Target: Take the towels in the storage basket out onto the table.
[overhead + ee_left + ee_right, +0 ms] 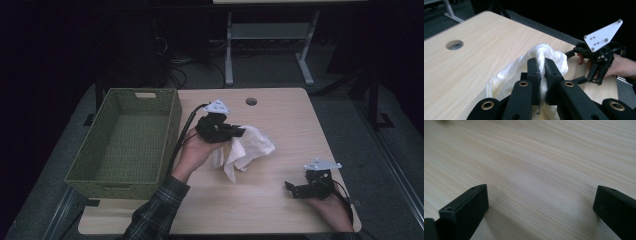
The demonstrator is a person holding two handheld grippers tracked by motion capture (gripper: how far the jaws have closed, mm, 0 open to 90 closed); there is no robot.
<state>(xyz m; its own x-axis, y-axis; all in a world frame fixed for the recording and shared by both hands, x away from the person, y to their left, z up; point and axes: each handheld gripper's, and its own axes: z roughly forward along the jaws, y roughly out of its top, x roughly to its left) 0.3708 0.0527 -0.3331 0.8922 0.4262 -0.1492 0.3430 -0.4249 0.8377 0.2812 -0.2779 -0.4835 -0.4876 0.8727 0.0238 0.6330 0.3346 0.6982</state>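
Here the left gripper (541,75) has its two black jaws pinched tight on a fold of the white cloth (549,56), the fabric squeezed into the thin gap between the pads and bulging up over their tips. From that pinch the cloth (247,147) hangs and spreads in loose, crumpled folds, its lower part draped onto the tabletop (280,200) near the middle, a little toward the far edge. The left hand (194,150) holds this gripper over the middle of the tabletop, just right of the basket (125,180), with the jaws pointing toward the right edge and the cable trailing back along the forearm in its plaid sleeve (155,215). The right gripper (540,202) has its jaws spread wide with only bare wood grain between them; it sits low by the near right corner of the tabletop, well apart from the cloth, held by the right hand (332,207). The green woven basket stands along the left edge, and a round hole (251,101) lies near the far edge.
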